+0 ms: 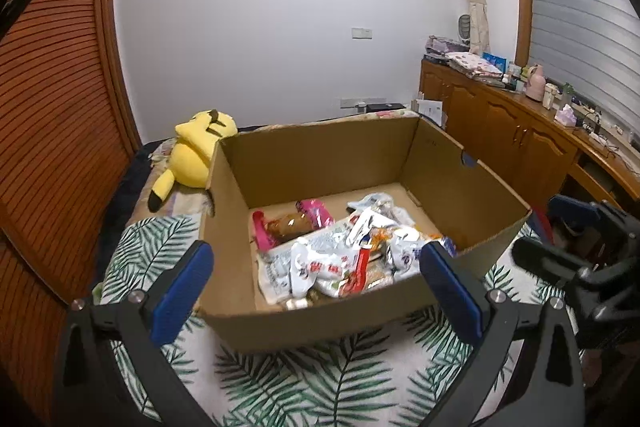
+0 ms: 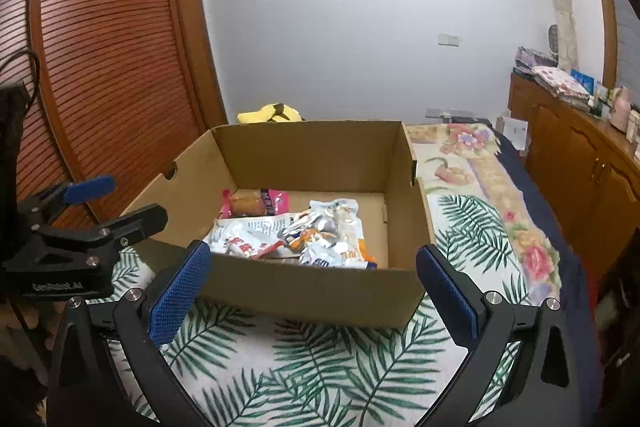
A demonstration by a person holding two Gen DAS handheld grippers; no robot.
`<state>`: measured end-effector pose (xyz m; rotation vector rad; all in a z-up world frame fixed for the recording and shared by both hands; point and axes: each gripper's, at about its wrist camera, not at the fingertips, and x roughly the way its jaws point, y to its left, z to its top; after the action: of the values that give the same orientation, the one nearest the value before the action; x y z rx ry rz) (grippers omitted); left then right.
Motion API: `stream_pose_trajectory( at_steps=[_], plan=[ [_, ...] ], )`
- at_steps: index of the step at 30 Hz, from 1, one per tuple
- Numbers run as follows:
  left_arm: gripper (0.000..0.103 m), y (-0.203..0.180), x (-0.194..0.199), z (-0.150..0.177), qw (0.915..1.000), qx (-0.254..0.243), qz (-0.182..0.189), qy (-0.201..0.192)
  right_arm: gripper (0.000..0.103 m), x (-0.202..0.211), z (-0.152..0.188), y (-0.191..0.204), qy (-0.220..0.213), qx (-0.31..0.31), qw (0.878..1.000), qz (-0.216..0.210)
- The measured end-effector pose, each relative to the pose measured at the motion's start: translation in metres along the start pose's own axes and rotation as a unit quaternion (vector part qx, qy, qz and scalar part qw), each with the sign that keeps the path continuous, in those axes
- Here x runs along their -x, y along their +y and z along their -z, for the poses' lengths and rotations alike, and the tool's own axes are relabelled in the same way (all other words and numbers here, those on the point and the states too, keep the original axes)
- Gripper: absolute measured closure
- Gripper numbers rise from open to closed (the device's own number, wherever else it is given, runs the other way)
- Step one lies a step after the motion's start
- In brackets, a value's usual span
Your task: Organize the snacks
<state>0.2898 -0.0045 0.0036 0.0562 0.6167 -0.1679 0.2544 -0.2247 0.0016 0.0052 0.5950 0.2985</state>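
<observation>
Two sets of jaws stand wide apart, nothing between them: left gripper [image 1: 316, 279] and right gripper [image 2: 314, 283] hover before the cardboard box [image 1: 320, 323] on the bed [image 2: 480, 163]. Snack packets [image 1: 344, 255] lie heaped on the box floor. Judged light, crinkly, slippery film; pinch a flat sealed edge. Box walls crowd any reach from the side; come in from above. Free room at the box's far half.

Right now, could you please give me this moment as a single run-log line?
task: organize snacks | left gripper: open, empty | right gripper: open, empty | snack packets: piled in cardboard box | box: on leaf-print cover
</observation>
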Motion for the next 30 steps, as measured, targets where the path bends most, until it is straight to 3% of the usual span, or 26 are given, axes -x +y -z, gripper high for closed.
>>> stream_pose_trajectory(
  at_steps=[9, 30],
  plan=[
    [0.000, 0.001, 0.037, 0.024, 0.9998, 0.019, -0.002, -0.003, 0.000, 0.048, 0.010, 0.006, -0.022, 0.006, 1.000, 0.008],
    [0.000, -0.008, 0.157, 0.057, 0.9969, 0.028, -0.014, -0.072, 0.000, 0.156, 0.041, 0.053, -0.093, 0.030, 0.995, 0.010]
  ],
)
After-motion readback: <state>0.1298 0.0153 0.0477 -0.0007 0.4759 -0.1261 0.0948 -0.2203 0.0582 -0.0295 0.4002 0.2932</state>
